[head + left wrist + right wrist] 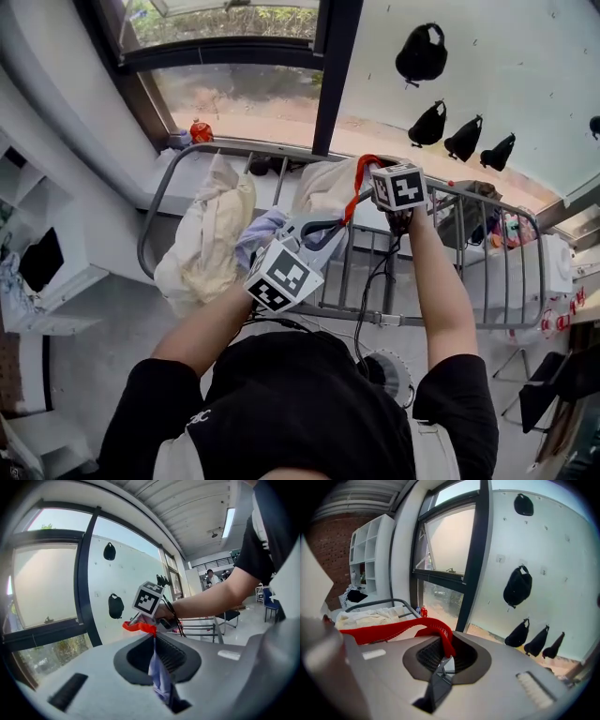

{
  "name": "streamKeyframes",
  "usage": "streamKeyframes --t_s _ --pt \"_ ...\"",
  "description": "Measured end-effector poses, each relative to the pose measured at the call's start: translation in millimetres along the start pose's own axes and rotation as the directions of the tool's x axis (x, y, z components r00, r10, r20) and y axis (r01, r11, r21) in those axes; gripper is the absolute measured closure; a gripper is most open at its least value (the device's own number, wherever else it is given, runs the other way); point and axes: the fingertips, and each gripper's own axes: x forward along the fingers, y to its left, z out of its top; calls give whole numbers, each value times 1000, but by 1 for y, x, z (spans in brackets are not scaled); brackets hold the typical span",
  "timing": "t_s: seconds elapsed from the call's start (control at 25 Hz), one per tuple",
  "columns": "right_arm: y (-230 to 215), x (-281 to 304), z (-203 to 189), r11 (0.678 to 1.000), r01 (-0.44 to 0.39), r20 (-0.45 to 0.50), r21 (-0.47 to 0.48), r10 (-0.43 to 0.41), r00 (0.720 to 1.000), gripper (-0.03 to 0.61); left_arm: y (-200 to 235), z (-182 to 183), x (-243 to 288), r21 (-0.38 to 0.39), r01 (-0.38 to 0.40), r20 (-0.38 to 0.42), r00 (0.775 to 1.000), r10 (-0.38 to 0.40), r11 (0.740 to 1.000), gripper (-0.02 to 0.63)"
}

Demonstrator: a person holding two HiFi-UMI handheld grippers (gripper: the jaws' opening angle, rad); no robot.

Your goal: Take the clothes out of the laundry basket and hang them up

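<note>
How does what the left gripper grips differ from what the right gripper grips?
The left gripper is shut on a thin pale blue cloth that hangs flat in its grip. The right gripper is shut on a red strap, which is thicker and loops off sideways. The cloth is pale, the strap vivid. Both are pinched tight above the drying rack.

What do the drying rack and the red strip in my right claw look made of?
Drying rack: probably coated metal tubing, grey and smooth, thin rigid bars. Red strip: likely woven fabric, matte; it drapes and folds limply.
</note>
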Motion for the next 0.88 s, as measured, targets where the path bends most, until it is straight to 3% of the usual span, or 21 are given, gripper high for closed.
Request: streamKeyframes --t_s 0.24,0.36,0.68,0.88 --pt "-56 -38 -27 977 72 27 201 -79 996 540 -12 -17 11 -49 53 -8 999 -53 997 592" --pt "-81 -61 -36 961 113 29 252 -124 992 540 -11 -18 16 -75 55 -3 998 -55 996 592" --pt "-124 -105 -65 925 223 -11 307 -231 973 538 -33 -19 38 -101 109 17 994 -108 989 591" --pt "-111 -101 -71 939 271 -49 213 -267 963 539 -36 -34 41 -116 106 -17 994 -108 988 591"
